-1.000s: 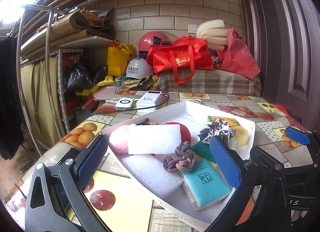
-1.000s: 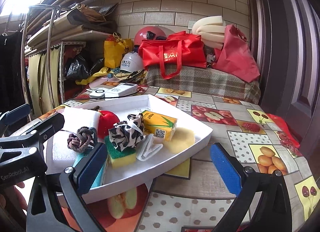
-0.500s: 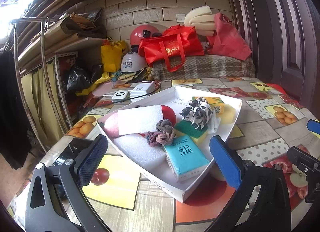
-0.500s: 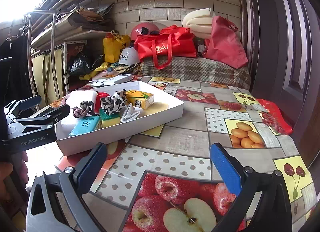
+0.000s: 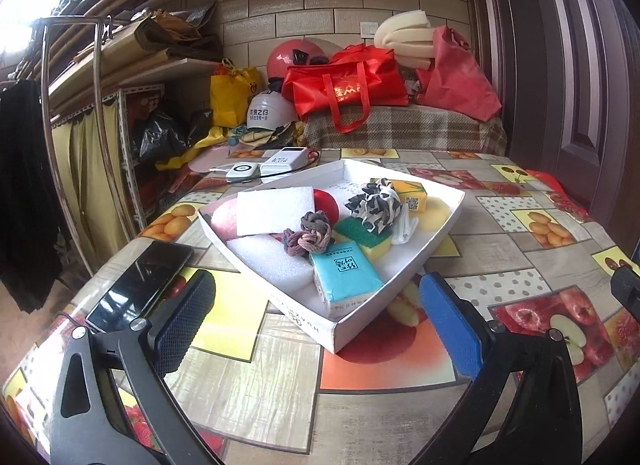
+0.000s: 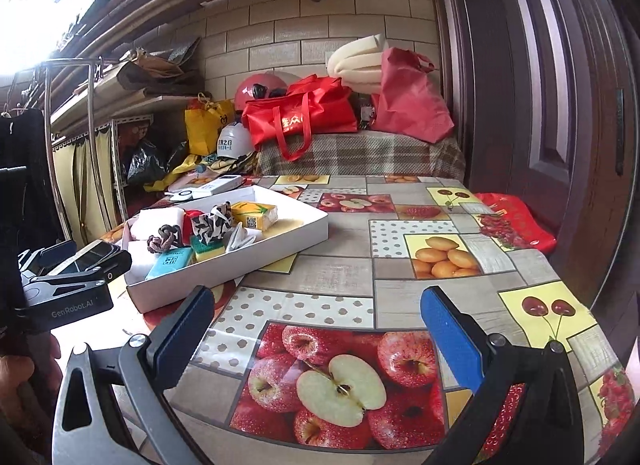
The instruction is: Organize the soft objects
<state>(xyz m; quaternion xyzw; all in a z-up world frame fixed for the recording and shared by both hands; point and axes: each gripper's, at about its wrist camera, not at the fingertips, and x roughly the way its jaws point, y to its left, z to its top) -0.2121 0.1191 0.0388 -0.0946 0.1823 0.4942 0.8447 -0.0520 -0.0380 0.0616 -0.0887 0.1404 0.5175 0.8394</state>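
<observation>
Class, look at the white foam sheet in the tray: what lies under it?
Under the white foam sheet, a pink soft piece and a red one peek out; their covered parts are hidden. All lie in the tray.

The left gripper (image 5: pixel 318 319) has black angular arms with triangular cut-outs, silver screws at the joints and blue textured pads (image 5: pixel 448 325). The right gripper (image 6: pixel 318 331) is built alike, its arms a dark grey. Seen from the right wrist, the left gripper's black body carries white "GenRobot.AI" lettering, with bare skin of the hand (image 6: pixel 24 369) just beneath.
</observation>
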